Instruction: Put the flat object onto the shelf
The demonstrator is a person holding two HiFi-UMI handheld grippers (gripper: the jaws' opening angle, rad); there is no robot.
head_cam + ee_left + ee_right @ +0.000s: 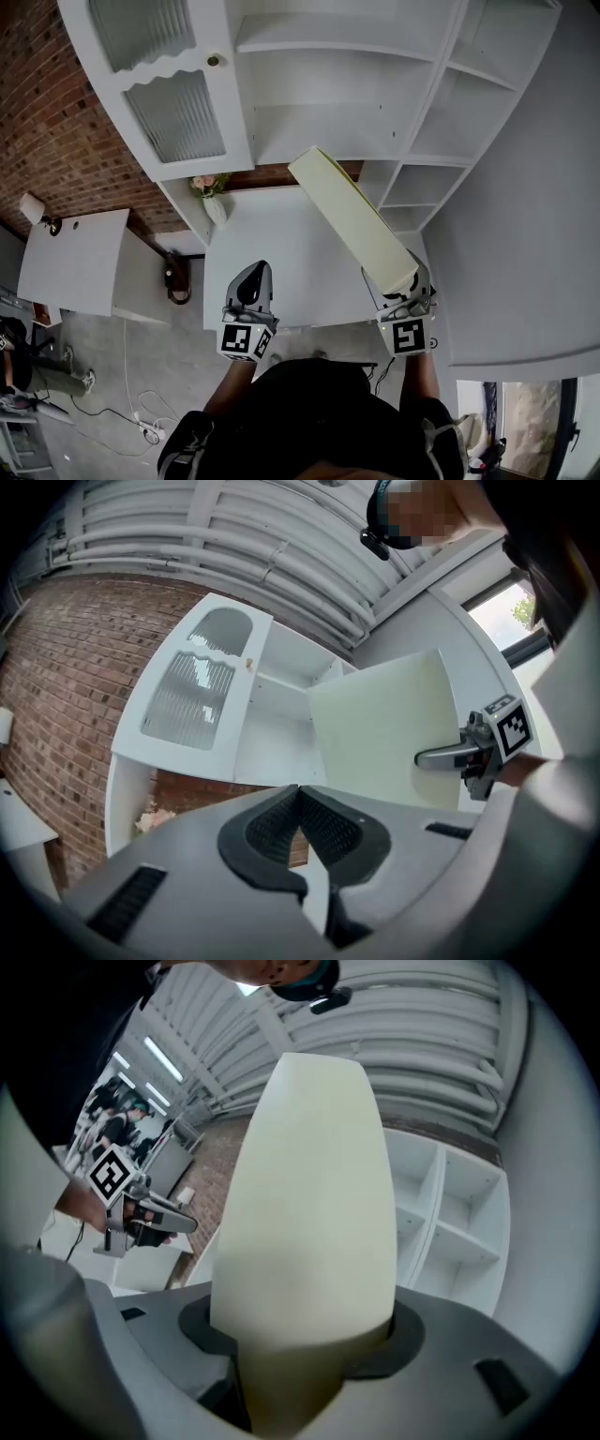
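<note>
Shelving (337, 131) faces two hand-held grippers (251, 274) (401, 286), one possibly foam slab (352, 220).

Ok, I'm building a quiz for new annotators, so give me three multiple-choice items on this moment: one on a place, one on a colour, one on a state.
1. Where is the flat board?
A) lying on the desk
B) held up in the right gripper
C) resting on a shelf

2. What colour is the board?
A) pale cream
B) red
C) black

3. The left gripper is:
A) shut on the board
B) wide open
C) shut, empty

Key:
1 B: the head view shows it rising from that gripper, in front of the white shelf unit.
2 A: all views show it cream.
3 C: the left gripper view shows its pads meeting with nothing between.
</note>
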